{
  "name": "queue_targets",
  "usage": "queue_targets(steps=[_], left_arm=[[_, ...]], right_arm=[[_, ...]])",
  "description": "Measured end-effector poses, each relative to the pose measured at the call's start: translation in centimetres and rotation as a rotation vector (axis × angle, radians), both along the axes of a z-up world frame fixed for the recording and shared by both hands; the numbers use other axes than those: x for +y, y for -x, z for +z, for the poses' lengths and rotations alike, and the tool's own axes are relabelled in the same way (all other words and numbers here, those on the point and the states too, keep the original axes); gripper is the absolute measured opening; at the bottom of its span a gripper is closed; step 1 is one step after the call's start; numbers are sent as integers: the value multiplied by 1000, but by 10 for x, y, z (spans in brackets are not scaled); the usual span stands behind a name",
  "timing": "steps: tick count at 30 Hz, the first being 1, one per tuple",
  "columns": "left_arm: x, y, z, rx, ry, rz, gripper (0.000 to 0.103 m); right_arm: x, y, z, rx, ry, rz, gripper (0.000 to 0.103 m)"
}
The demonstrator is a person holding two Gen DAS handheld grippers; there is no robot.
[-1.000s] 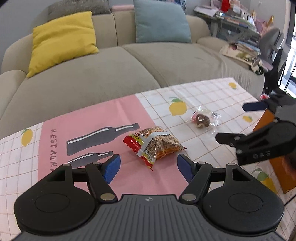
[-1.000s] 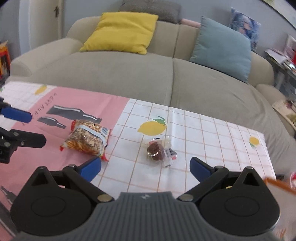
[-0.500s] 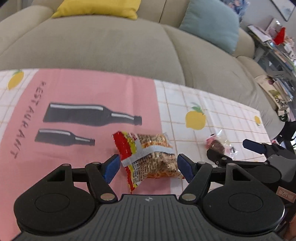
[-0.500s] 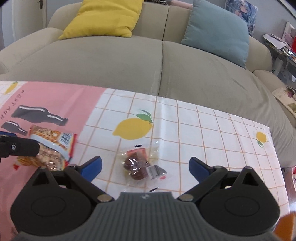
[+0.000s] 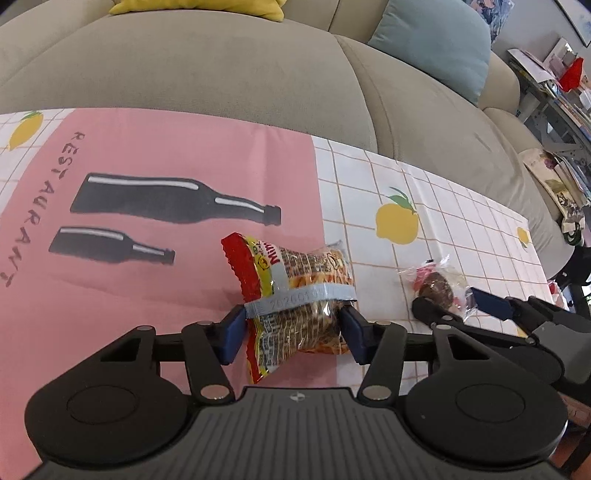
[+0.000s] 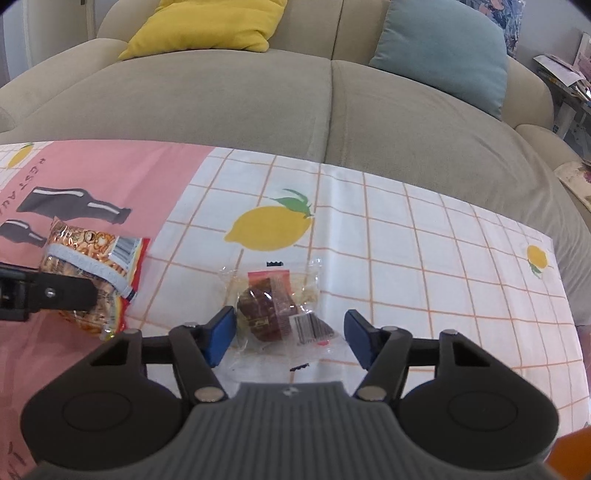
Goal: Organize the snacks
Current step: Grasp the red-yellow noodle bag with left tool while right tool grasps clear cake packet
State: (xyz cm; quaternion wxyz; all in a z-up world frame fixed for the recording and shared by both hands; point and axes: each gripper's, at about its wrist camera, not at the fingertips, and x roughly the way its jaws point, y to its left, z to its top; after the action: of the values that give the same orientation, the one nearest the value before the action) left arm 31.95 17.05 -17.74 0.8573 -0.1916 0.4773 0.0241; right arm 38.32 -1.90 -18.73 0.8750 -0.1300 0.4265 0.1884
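Since a second ago both claws have come down toward the worktop (image 6: 424, 229) and their jaws have just been closing, each now straddling a snack.

There are two snacks, two claws, two cushions on the sofa (image 6: 258, 103): one yellow (image 6: 207, 26), one blue (image 6: 443, 48).

The left claw (image 5: 291, 328) has its blue pads against both sides of the noodle pack (image 5: 295, 291), squeezing the wrapper at its lower half. The pack lies on the pink part of the cloth, beside the printed bottles (image 5: 173, 203), its long axis running away from the claw and slightly to the left, red sealed end farthest away in the left wrist view.

The right claw (image 6: 290, 336) stands about half open around the clear cake packet (image 6: 280, 306). Its left pad is at the wrapper's edge; the right pad is near the wrapper but apart from the brown cake inside, and whether it touches the clear film I cannot tell. The packet rests on the white checked part of the cloth, just below the big printed lemon (image 6: 269, 229), its long axis running away from the claw, barcode end nearest.

The two snacks lie near each other, apart, the noodle pack to the left.
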Motion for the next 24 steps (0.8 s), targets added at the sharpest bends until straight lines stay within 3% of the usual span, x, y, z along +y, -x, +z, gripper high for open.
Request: queue_targets(steps=[2, 8, 12, 17, 24], left_arm=[[-4, 8, 1, -6, -2, -5, 51], [-21, 41, 8, 2, -24, -31, 45], [-21, 72, 19, -7, -3, -6, 45], [-21, 113, 39, -32, 8, 38, 45], [-26, 161, 64, -72, 34, 74, 45]], right_arm=[[2, 7, 1, 9, -3, -2, 62], [9, 48, 8, 35, -25, 20, 60], [6, 79, 17, 19, -9, 16, 59], [-9, 125, 40, -26, -48, 31, 59], [-44, 183, 69, -49, -140, -37, 59]])
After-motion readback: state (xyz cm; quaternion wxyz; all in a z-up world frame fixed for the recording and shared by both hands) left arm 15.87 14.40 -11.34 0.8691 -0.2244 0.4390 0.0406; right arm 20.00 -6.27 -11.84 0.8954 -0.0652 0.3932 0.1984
